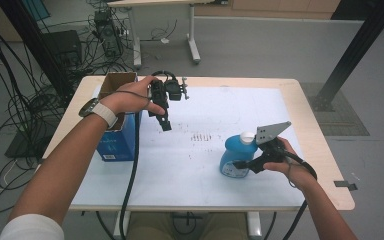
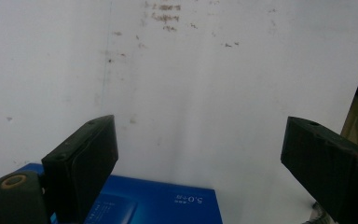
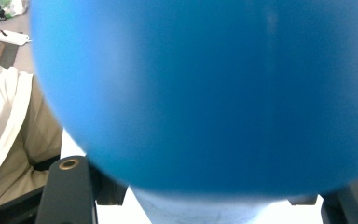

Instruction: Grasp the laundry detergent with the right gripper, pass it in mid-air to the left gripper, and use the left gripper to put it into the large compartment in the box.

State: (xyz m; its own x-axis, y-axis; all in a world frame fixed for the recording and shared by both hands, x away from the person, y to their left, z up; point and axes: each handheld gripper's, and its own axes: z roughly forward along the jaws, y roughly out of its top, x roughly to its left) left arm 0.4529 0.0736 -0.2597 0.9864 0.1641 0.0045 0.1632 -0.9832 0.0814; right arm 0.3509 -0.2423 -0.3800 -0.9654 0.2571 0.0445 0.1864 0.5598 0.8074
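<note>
Between the right gripper's (image 1: pixel 241 164) fingers stands the blue bottle (image 1: pixel 236 155), pinched; the left gripper's (image 1: pixel 165 125) fingers, spread, hover beside the box (image 1: pixel 117 142).

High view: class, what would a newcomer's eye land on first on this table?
Most likely the blue bottle with a white cap, standing at the near right of the white table, with the right gripper at its side. Next, the left gripper, open and held in the air just right of the open blue box at the table's left edge.

Blue bottle (image 1: pixel 233 157), white cap, upright on table's right
</note>
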